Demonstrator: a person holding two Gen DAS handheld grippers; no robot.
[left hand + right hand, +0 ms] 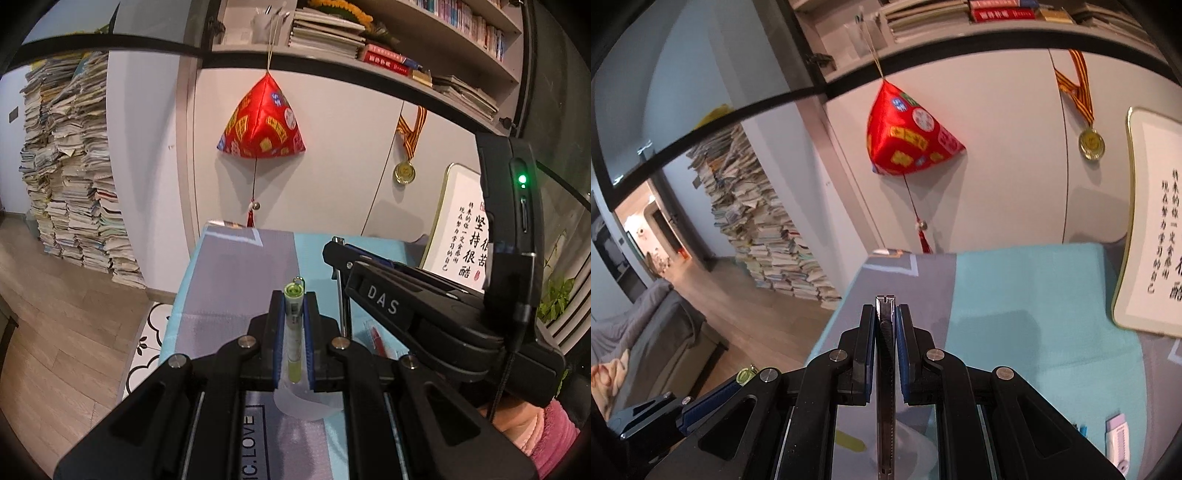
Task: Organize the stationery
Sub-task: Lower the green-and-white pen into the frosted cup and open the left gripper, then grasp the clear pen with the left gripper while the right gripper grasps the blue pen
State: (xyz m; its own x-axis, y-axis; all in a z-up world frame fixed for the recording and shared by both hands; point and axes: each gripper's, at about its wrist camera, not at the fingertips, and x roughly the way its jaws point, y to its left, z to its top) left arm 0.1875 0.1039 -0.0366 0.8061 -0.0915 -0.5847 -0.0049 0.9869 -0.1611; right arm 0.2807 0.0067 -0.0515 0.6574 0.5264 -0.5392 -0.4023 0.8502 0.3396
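My left gripper (293, 302) is shut on a pale green pen (293, 332) that runs along the fingers, its capped end with a small ring poking past the tips. Under the pen's rear end sits a translucent cup (306, 404) on the table. My right gripper (886, 314) is shut on a slim metal utility knife (885, 369) with a black slider, held lengthwise over the cup's rim (912, 437). In the left wrist view the right gripper (337, 251) reaches in from the right, just beside the left one. The left gripper (737, 382) and its pen's green cap (745, 374) show at lower left.
The table wears a teal and grey cloth (1015, 295). A red pen (376, 338) and a white and lilac cutter (1117, 439) lie on it. A framed calligraphy board (1152, 229) leans at the right. A red pyramid ornament (260, 122) and a medal (404, 171) hang on the cabinet. Book stacks (70, 177) stand on the floor.
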